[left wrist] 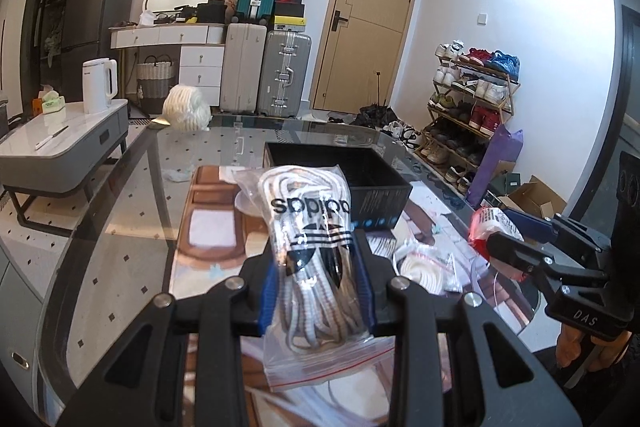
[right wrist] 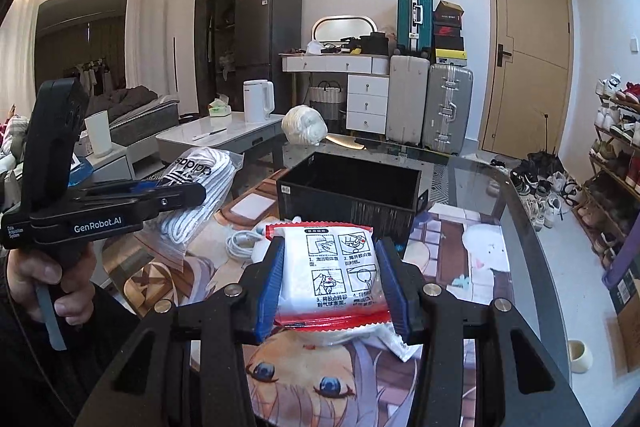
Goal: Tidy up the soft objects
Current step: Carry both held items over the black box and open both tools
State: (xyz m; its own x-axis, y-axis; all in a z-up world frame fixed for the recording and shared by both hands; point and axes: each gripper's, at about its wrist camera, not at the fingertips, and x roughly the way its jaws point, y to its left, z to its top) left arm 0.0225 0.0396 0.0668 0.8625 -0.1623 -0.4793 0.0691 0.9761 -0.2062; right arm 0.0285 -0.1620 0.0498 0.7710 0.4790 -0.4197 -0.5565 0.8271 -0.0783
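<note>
Each camera sits just behind its own fingers, low over the glass table (left wrist: 120,211), facing the far edge and the door (left wrist: 368,19). Both views share the black box (right wrist: 352,187); each also catches the other gripper at its side.

Bagged white laces (left wrist: 316,251) held aloft, red-edged sachet (right wrist: 334,277) lifted, black box (right wrist: 350,193) apparently empty

The bag of laces (left wrist: 316,251) is clear, shiny, crinkly plastic over woven white cord, the packet (right wrist: 334,275) is glossy white-and-red plastic, and the box (right wrist: 352,195) ahead of both looks matt black card.
</note>
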